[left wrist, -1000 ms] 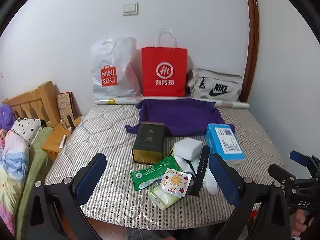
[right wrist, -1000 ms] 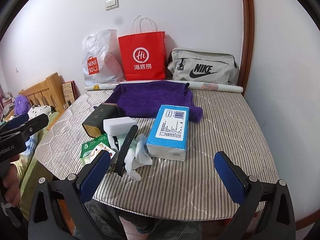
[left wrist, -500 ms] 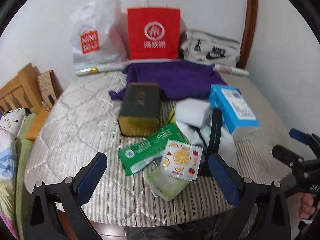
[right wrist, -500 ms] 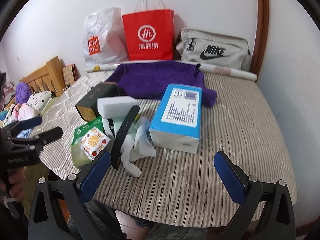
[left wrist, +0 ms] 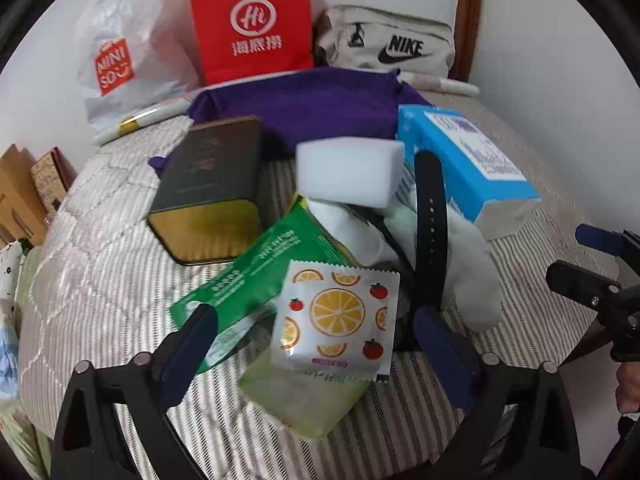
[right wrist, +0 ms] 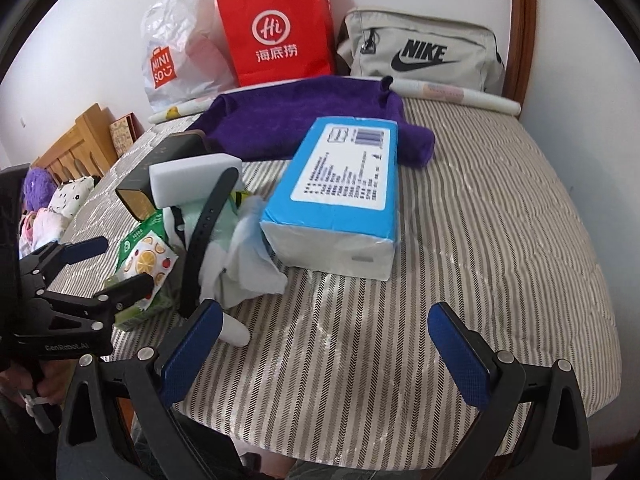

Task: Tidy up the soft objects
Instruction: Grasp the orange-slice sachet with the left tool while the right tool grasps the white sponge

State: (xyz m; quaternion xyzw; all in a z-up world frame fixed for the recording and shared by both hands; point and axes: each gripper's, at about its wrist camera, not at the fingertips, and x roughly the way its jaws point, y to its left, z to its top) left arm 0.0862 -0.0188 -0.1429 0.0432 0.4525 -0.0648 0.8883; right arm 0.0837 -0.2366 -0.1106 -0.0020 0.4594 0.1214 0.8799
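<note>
Evidently the approach is under way: the left gripper (left wrist: 316, 340), its jaws spread but just closing a little, straddles the fruit-print sachet (left wrist: 340, 316) on the pile near the mattress's (right wrist: 480, 240) front edge without pressing it, while the right gripper (right wrist: 326, 338) hangs wide and empty over bare stripes. Next, probably, comes a pinch on the sachet alone. Overlapping packets hide what lies beneath.
</note>
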